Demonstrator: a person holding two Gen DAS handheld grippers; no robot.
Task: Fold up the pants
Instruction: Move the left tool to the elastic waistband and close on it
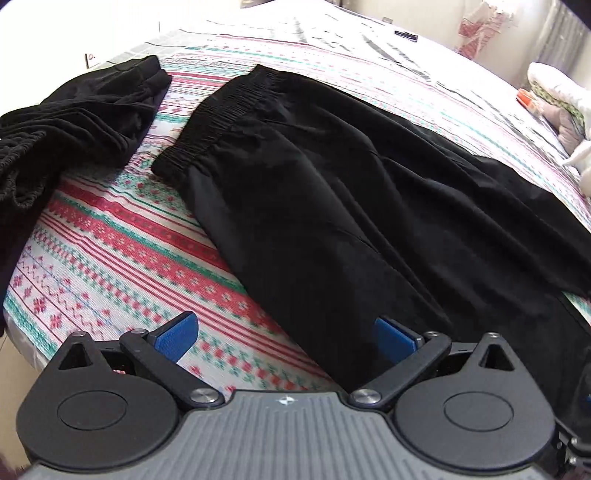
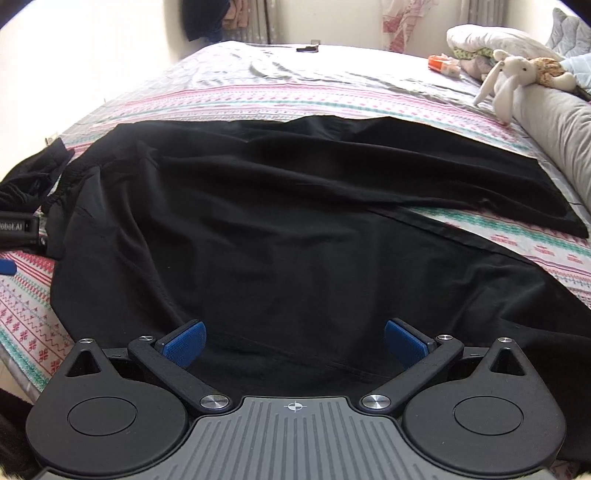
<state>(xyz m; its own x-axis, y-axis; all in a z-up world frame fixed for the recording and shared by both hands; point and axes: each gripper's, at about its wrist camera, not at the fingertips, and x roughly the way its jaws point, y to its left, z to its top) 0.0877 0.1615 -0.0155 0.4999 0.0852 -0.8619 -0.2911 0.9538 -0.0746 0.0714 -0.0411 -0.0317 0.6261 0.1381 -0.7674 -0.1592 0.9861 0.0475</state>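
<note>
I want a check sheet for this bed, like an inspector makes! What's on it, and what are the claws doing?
Surface: bed cover with red and green stripes, plus a grey sheet farther back.
Job's things: black pants spread out flat, waistband to the left, not yet folded.
Clutter: heap of black clothes left of the pants; stuffed rabbit, pillows, small dark item at the far edge.
Grippers: left claw open over the pants' edge; right claw open over the pants; both hold nothing.
Cables: nothing seen.
Surroundings: wall, curtain, hanging clothes.
</note>
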